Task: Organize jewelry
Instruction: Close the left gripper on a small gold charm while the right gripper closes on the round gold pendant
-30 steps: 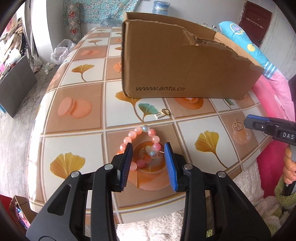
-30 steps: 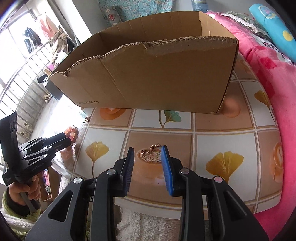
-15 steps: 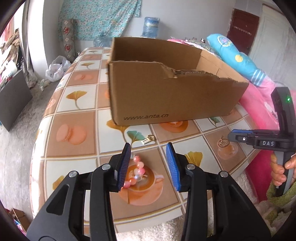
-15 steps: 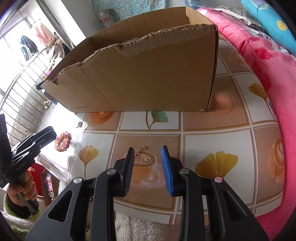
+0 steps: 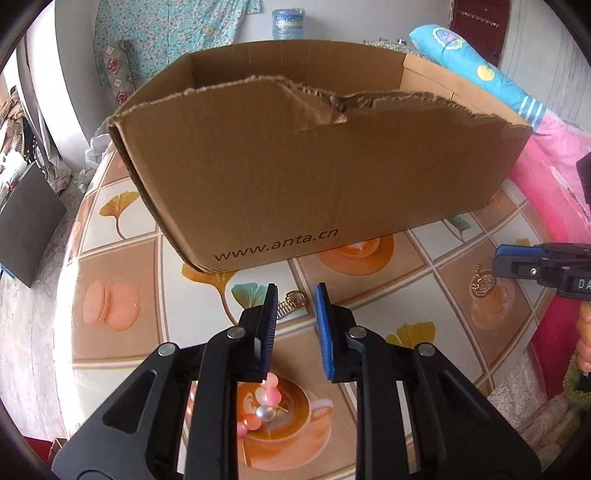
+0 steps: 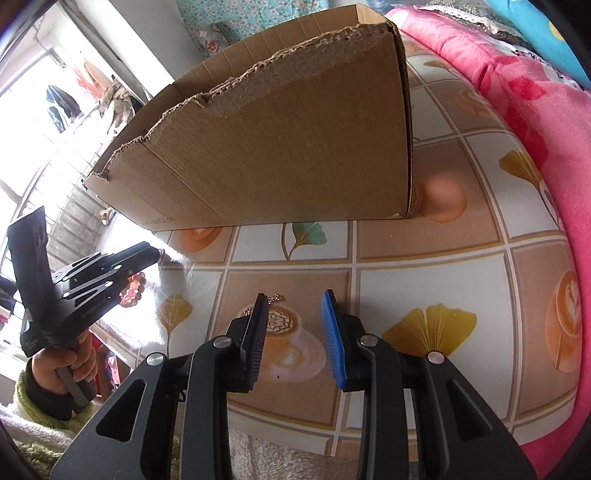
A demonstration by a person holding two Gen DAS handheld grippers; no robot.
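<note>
Light: I see bright daylight from the blown-out window (image 6: 33, 122).
Glare: white sheen on the surface (image 6: 177, 258).
Edges: fisheye bending, dark corners.
Focus: sharp.

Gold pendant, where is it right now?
The gold pendant lies flat on the table, right side of the left wrist view, just off the right gripper tips and in front of the cardboard box.

White wall (image 5: 229, 22) carries a floral cloth (image 5: 173, 33). Water bottle (image 5: 288, 24) stands behind. Dark door (image 5: 480, 26) at right. Grey floor (image 5: 26, 314). Daylight enters through a barred window (image 6: 33, 155).
</note>
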